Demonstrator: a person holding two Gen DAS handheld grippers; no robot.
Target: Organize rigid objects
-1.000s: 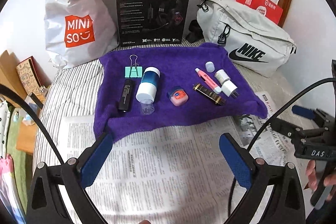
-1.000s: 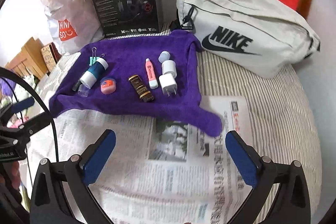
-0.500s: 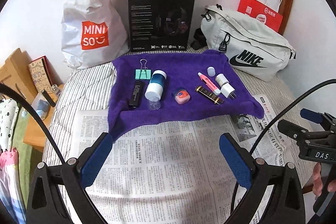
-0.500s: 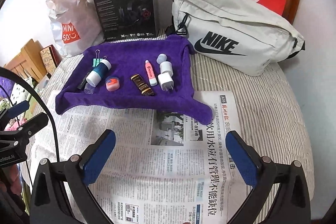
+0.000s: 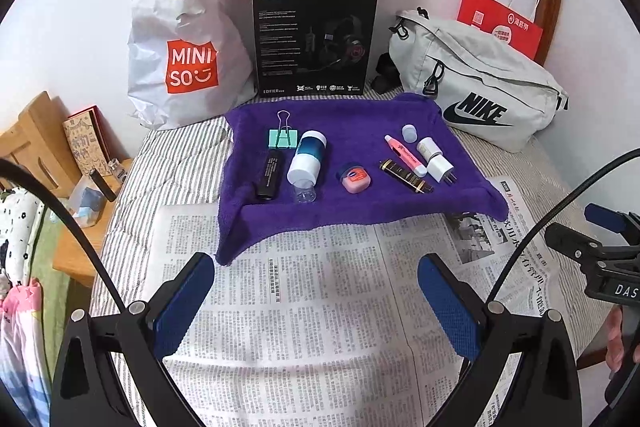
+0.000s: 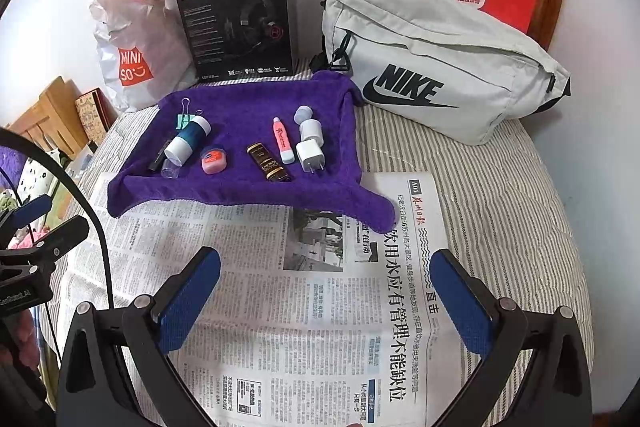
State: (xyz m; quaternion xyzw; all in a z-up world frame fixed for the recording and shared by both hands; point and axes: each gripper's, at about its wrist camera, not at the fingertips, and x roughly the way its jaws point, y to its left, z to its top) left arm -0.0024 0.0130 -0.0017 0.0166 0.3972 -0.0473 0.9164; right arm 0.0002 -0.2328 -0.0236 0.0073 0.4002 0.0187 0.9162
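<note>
Purple towel (image 5: 360,123) holding small items, both claws spread, empty

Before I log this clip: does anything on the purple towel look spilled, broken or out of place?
Nothing spilled or visibly broken. One oddity: the blue-and-white bottle lies on its side with a clear cap at its mouth, apparently off. The purple towel has its front corners drooping unevenly onto the newspaper. Both grippers hang open and empty.

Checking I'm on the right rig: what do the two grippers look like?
Both match: the left gripper and right gripper have black angular frames with silver bolts and blue textured pads. A black cable arcs past each. White lettering, partly cut off, marks the bodies.
</note>
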